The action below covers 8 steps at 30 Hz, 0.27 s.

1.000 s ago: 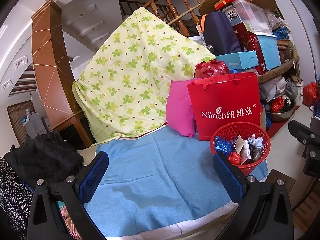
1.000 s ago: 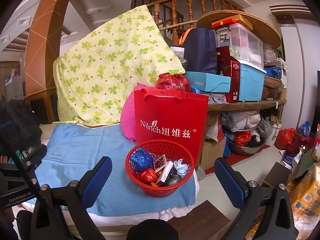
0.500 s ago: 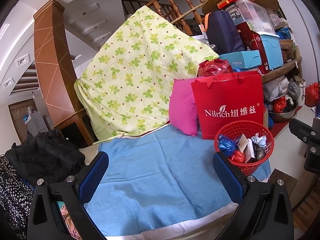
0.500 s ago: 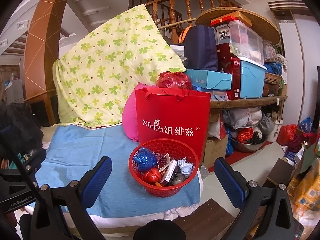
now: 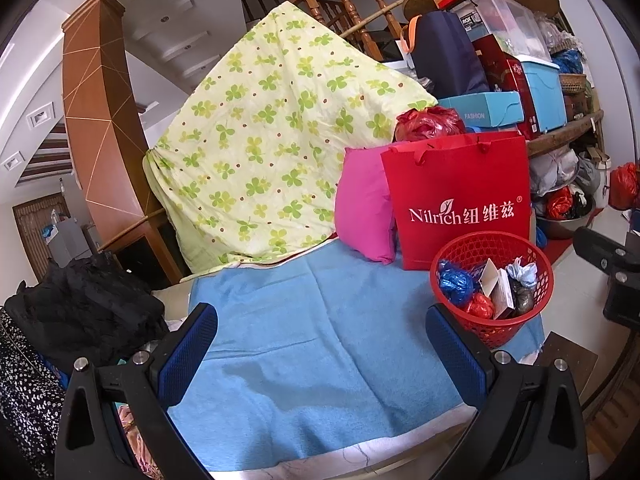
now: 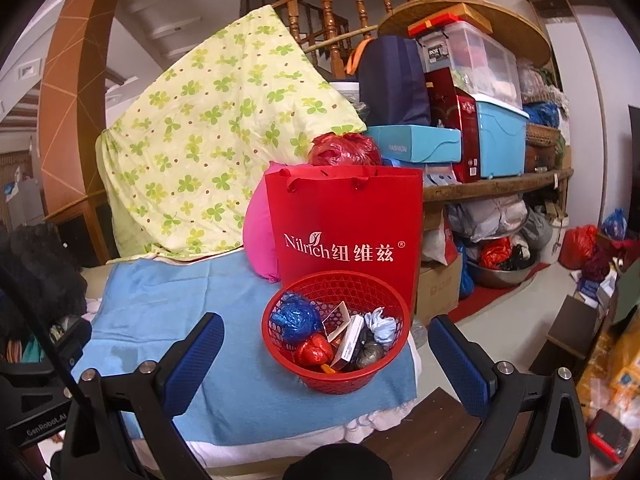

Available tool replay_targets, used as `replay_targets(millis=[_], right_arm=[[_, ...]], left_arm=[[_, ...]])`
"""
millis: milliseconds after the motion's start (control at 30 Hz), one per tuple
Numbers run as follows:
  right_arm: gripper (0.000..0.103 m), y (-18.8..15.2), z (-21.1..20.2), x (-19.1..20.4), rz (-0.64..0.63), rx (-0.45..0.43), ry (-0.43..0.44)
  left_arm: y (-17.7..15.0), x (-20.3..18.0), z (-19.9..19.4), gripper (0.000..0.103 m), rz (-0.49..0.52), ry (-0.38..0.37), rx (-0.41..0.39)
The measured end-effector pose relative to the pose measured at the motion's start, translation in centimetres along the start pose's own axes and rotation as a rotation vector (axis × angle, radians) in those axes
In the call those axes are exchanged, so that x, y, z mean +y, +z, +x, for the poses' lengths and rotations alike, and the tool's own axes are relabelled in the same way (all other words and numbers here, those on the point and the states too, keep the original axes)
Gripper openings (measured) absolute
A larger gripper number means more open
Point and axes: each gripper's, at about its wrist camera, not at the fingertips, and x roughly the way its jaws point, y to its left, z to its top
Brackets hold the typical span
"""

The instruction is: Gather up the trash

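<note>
Trash (image 6: 340, 336) in the red basket (image 6: 280, 344) appears light, soft and crushable; pinch crumpled bags at the bulge. Left gripper (image 5: 320, 354) and right gripper (image 6: 326, 364): released, empty.

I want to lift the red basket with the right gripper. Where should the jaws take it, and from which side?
Probably the near rim of the red basket, coming from above with the right gripper, one finger inside and one outside the wall. The basket stands upright, it flares wide, and its jaws look too narrow to span it. The red paper bag stands close behind it, so the far rim is crowded.
</note>
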Motion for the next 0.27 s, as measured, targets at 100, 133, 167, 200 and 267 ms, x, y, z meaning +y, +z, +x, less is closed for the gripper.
replay_targets(millis=[100, 133, 167, 200, 267], right_arm=[[0.103, 0.0, 0.9, 0.0, 0.021, 0.007, -0.003], [0.103, 0.0, 1.3, 0.0, 0.024, 0.014, -0.001], [0.103, -0.1, 1.7, 0.2, 0.025, 0.02, -0.004], [0.103, -0.1, 2.0, 0.3, 0.025, 0.025, -0.008], [0.103, -0.1, 2.7, 0.9, 0.014, 0.033, -0.01]], left_arm=[[0.0, -0.1, 0.8, 0.103, 0.004, -0.009, 0.008], [-0.1, 0.0, 1.2, 0.103, 0.002, -0.013, 0.01], [-0.1, 0.0, 1.5, 0.103, 0.0, -0.019, 0.012], [-0.2, 0.1, 1.8, 0.103, -0.002, -0.025, 0.014], [-0.4, 0.6, 2.7, 0.103, -0.02, -0.04, 0.021]])
